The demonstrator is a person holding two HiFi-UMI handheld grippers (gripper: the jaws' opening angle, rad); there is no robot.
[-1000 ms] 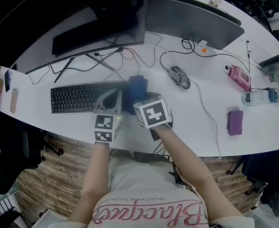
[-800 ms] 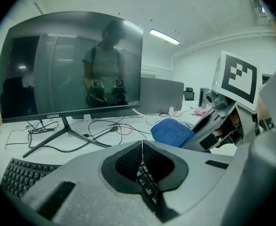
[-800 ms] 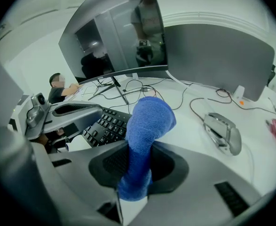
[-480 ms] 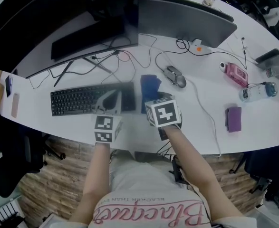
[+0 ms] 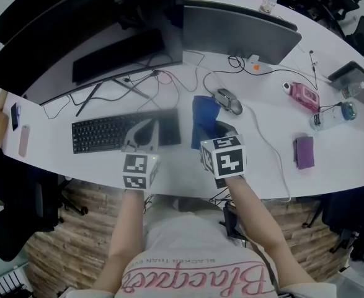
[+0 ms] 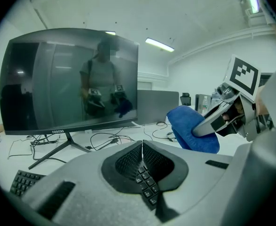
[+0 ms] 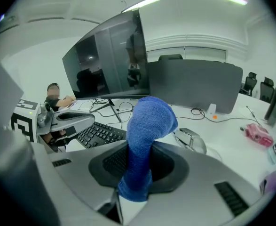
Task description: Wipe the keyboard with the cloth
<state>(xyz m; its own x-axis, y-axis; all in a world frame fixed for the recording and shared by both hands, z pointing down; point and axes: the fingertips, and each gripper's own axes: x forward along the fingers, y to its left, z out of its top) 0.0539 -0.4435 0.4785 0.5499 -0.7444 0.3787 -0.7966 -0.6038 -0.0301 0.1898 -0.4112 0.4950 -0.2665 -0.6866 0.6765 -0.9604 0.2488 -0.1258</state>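
A long white desk (image 5: 337,160) curves through the office, with a big dark monitor (image 5: 76,36) standing toward its far side. At the near edge the right gripper (image 5: 214,131) pinches the single blue cloth (image 5: 204,112). The cloth stands up out of the jaws in a bunched fold and looks lifted clear of the desk, as far as I can judge. The left gripper (image 5: 147,129) has its jaws pressed together with nothing between them, poised over the right end of the one black keyboard (image 5: 116,131); whether it touches the keys I cannot tell. The keyboard lies just to the left of the cloth, its long axis running along the desk's near edge. The left gripper is the nearer one, but I reckon the cloth-bearing right gripper must travel leftward along that axis. One mouse (image 5: 230,101) sits just beside the cloth, toward the far edge.
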